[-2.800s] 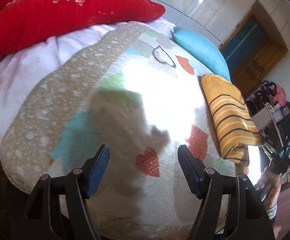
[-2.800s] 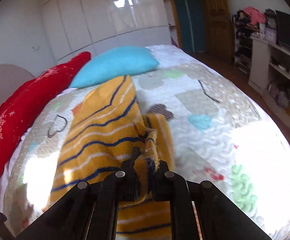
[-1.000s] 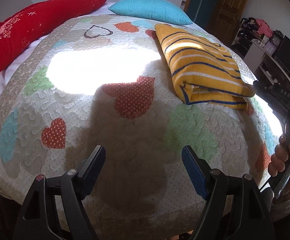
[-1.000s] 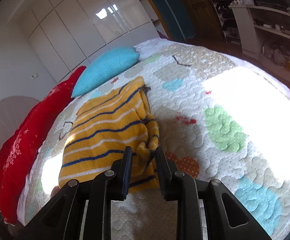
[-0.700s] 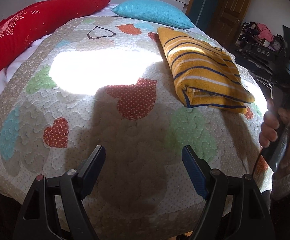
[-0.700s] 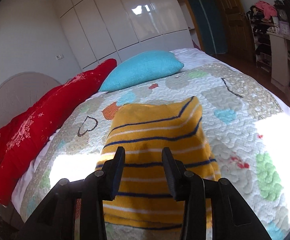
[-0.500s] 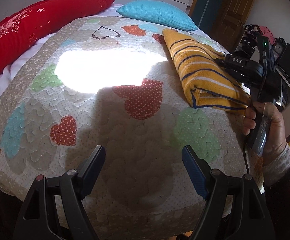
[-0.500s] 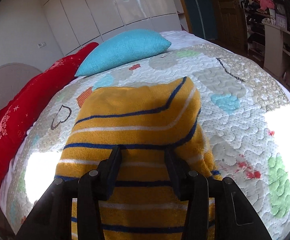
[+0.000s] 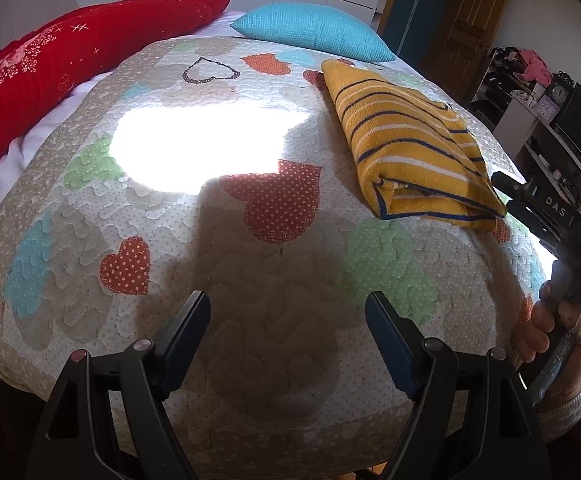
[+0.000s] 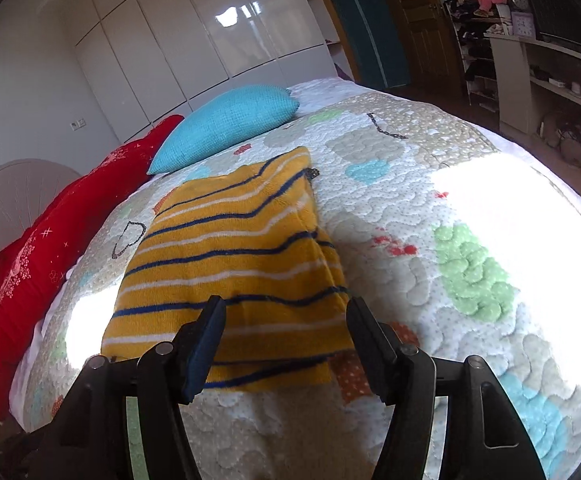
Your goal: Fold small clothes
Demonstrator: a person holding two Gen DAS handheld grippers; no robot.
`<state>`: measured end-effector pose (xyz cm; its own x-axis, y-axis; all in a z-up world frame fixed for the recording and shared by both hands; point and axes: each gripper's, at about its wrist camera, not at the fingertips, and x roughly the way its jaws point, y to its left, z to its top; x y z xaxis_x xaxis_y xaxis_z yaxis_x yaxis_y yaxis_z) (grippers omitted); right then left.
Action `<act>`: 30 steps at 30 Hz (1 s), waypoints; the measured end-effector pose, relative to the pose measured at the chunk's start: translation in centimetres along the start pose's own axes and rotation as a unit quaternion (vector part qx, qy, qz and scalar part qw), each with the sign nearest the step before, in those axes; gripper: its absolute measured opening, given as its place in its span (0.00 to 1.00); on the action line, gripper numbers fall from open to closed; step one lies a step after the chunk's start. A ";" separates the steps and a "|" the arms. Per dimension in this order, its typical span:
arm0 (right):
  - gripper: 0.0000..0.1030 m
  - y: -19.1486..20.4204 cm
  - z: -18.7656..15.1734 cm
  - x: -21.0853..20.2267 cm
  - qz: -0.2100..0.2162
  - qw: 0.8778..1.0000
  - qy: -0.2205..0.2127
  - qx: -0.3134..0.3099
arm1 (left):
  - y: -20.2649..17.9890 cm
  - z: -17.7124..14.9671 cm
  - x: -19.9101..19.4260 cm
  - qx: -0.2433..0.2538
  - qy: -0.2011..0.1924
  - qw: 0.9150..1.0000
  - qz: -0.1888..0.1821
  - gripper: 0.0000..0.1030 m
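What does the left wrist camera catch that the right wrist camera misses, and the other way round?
Only the left wrist view shows the person's hand gripping the right tongs from the side, and the open left tongs over bare quilt. Only the right wrist view shows the white wardrobe and the right tongs open, jaws just widened, pressing on nothing. Both show the folded yellow striped garment, blue pillow and red pillow.

From my feed: a sunlit bed [image 10: 430, 184] with a heart-patterned quilt, a blue pillow [image 10: 230, 124] and a red pillow [image 9: 70, 56] at its head, glossy white wardrobes [image 10: 194, 28] behind, a wooden door [image 10: 422, 12] and cluttered shelves [image 10: 538, 60] to the right.
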<state>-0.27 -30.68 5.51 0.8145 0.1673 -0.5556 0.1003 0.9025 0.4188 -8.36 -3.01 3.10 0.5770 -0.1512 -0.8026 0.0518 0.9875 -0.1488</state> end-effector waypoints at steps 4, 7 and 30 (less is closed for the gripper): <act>0.69 -2.0 -1.1 -1.6 0.000 1.000 -0.008 0.028 | -0.7 -0.1 -0.1 0.013 -0.005 1.000 0.019 0.77; 0.69 -2.4 -1.7 -1.7 -0.011 1.000 -0.009 0.024 | -1.1 -0.2 0.3 0.025 -0.004 0.999 0.035 0.78; 0.76 -2.1 -4.6 -0.1 -0.048 0.999 0.000 -0.017 | -2.2 -1.4 2.1 0.083 0.020 0.992 0.095 0.78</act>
<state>-3.19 -30.79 1.43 0.8021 0.0783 -0.5920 0.1594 0.9274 0.3385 -8.44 -5.58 0.96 0.5567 0.0405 -0.8297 0.0802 0.9915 0.1023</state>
